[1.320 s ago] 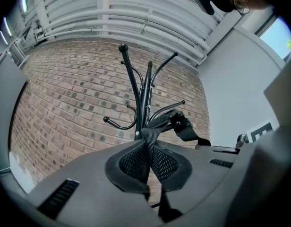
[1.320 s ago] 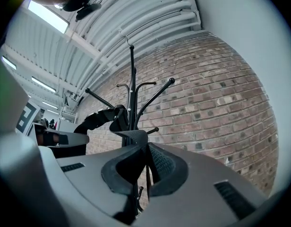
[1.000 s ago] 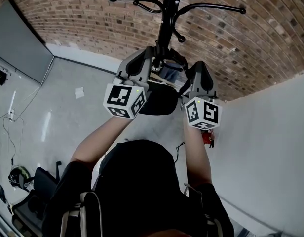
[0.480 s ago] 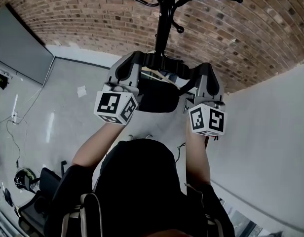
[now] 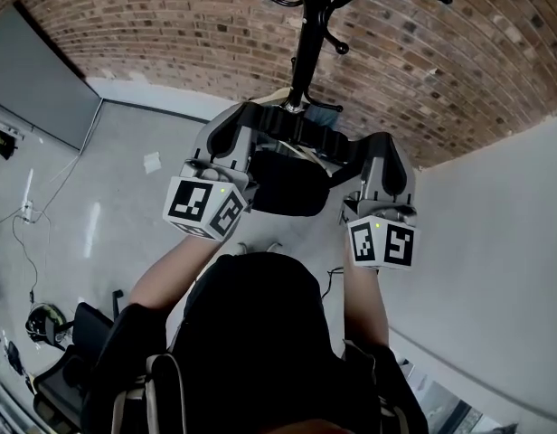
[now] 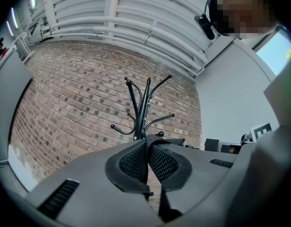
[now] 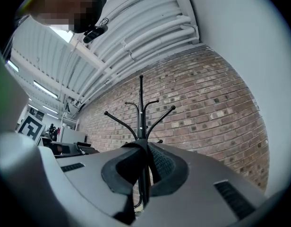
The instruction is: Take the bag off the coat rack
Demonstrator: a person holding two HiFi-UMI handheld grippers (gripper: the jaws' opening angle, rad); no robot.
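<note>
Brick wall (image 5: 152, 34), coat rack (image 5: 307, 48), left tool (image 6: 148, 143) and right tool (image 7: 144, 148) pinching likely bag strap (image 5: 301, 125)

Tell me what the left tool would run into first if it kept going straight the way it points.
Probably the coat rack: its pole stands dead ahead past the left tool, which is shut on the bag strap, with the brick wall behind. Depth is hard to judge.

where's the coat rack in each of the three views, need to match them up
Head view: coat rack at top centre, hooks along the top edge.
Left gripper view: coat rack at centre, upright, hooks spread.
Right gripper view: coat rack just left of centre, upright.
Shared landmark: the brick wall behind it in all three.
</note>
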